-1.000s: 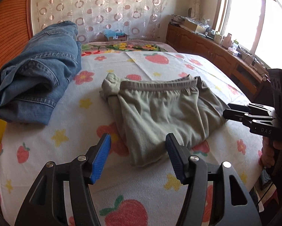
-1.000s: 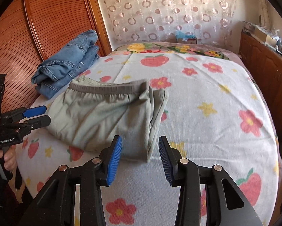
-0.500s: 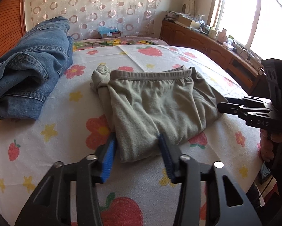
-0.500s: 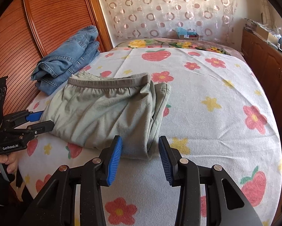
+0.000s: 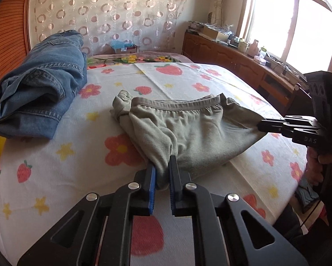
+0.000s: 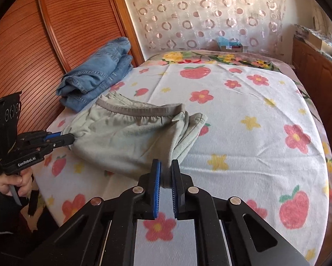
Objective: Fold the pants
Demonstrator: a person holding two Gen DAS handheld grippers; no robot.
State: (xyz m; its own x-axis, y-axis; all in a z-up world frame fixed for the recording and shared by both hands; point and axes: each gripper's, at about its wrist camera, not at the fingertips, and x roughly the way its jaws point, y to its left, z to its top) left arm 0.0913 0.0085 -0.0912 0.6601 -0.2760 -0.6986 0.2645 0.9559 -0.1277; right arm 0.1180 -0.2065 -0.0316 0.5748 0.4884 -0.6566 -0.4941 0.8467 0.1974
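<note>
Sage-green pants (image 5: 188,128) with a grey waistband lie on a white bedspread (image 6: 243,115) printed with pink flowers, yellow stars and red strawberries; blue denim jeans (image 5: 41,88); black grippers with blue pads (image 5: 152,184)

- We look from the left wrist, low and close, angled down across the bed (image 5: 55,155) toward the window (image 5: 299,28).
- From the right wrist we face the wooden panel wall (image 6: 32,44).
- Both views share the grey-green pants (image 5: 188,133) and the folded jeans (image 6: 95,75).
</note>
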